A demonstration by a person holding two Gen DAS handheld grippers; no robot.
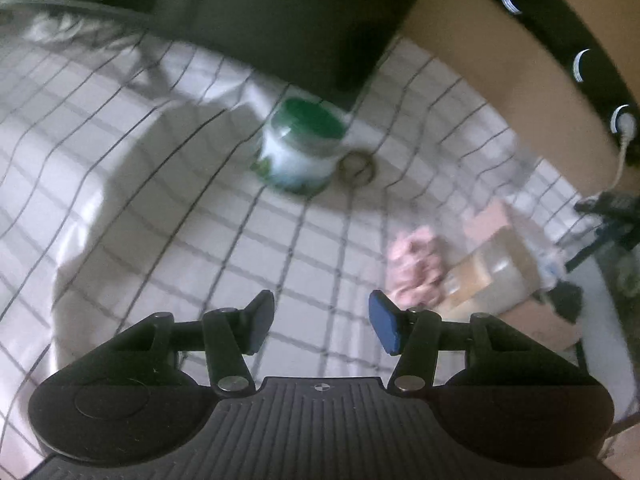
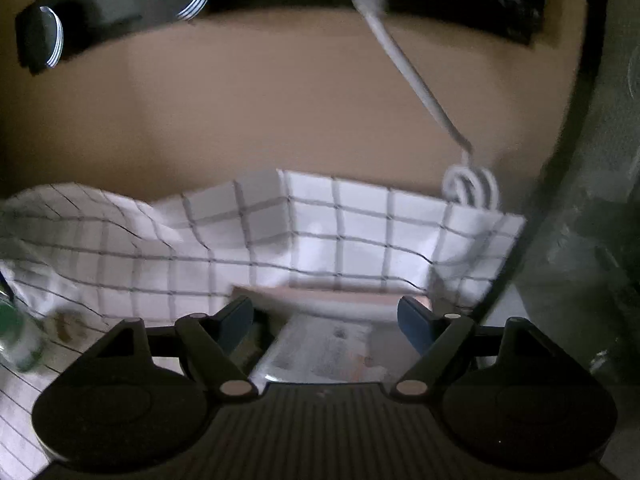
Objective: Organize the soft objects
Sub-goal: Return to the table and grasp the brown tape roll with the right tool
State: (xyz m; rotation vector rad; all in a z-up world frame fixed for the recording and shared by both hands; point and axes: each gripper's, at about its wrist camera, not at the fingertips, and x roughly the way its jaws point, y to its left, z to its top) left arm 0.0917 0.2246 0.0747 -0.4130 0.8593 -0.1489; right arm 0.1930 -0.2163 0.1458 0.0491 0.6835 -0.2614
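Left gripper point(image 1: 322, 326) spread wide, nothing between the blue pads, held above a white checked cloth point(image 1: 168, 184); ahead and slightly left, a green-lidded white tub point(image 1: 302, 148) standing on that cloth, a small metal ring point(image 1: 358, 164) just beside it; ahead to the right, a pink crumpled soft item point(image 1: 416, 268) lying against a cardboard box point(image 1: 492, 276), near the right fingertip but apart from it.

Right gripper point(image 2: 326, 322) likewise spread and empty; directly beyond the fingers, a cardboard box edge point(image 2: 332, 294) and, closer in, a clear plastic packet point(image 2: 320, 350); further ahead, the checked cloth point(image 2: 280, 236) rumpled against a tan wall point(image 2: 260, 100); a white cable point(image 2: 416, 80) hanging down ahead to the right, coiled at its end.

Probably an approach or search step, nothing yet picked up; both views blurred. Next move likely calls for swinging the left tool right and forward over the pink item, lowering until the pads straddle it, then closing gently; soft stuff, so a deep bite rather than a fingertip pinch.
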